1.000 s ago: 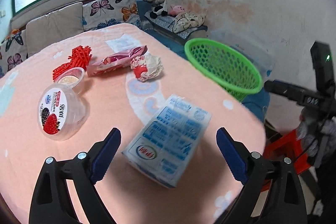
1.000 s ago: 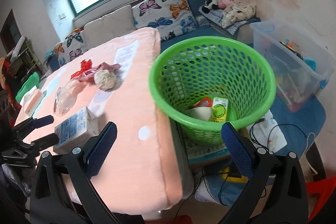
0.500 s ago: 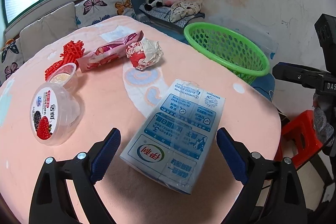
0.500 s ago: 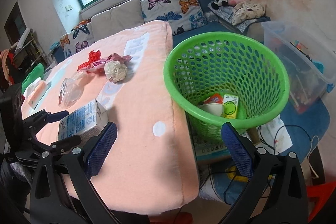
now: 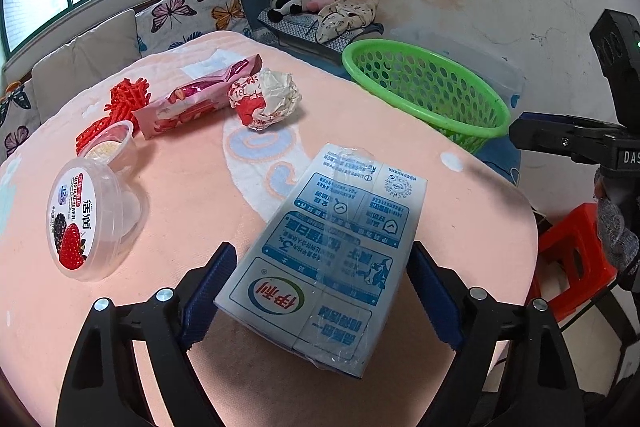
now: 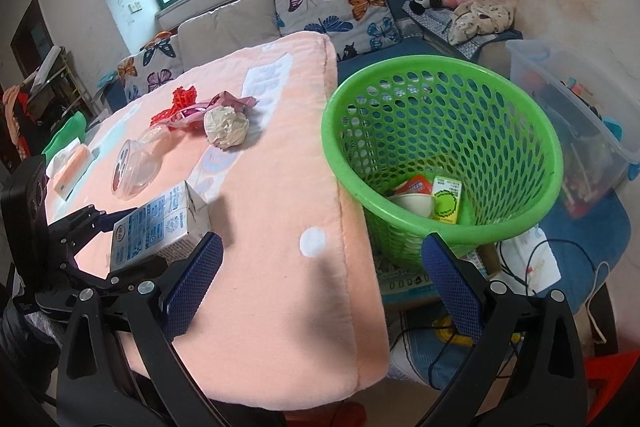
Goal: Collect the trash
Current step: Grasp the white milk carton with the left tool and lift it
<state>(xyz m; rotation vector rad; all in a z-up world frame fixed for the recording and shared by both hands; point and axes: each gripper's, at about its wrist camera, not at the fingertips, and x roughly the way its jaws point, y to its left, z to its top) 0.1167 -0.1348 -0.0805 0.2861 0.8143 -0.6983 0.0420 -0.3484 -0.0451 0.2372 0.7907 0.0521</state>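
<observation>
A blue and white milk carton (image 5: 328, 251) lies on the pink table (image 5: 192, 187). My left gripper (image 5: 320, 291) has its blue pads on both sides of the carton, open around it; I cannot tell if they touch. The carton (image 6: 160, 223) and left gripper (image 6: 100, 247) also show in the right wrist view. My right gripper (image 6: 320, 279) is open and empty over the table's near edge, next to the green basket (image 6: 440, 147). On the table lie a crumpled paper ball (image 5: 266, 99), a pink wrapper (image 5: 196, 99), a clear yogurt cup (image 5: 92, 211) and red plastic pieces (image 5: 120, 103).
The green basket (image 5: 424, 87) stands on the floor beside the table and holds a few pieces of trash (image 6: 428, 199). A clear storage box (image 6: 576, 131) sits behind it. A red stool (image 5: 576, 259) is at the right. A sofa with butterfly cushions (image 6: 320, 11) runs behind the table.
My left gripper has moved forward so the carton now sits between its pads. The right gripper has shifted slightly, with the basket nearer the centre.
</observation>
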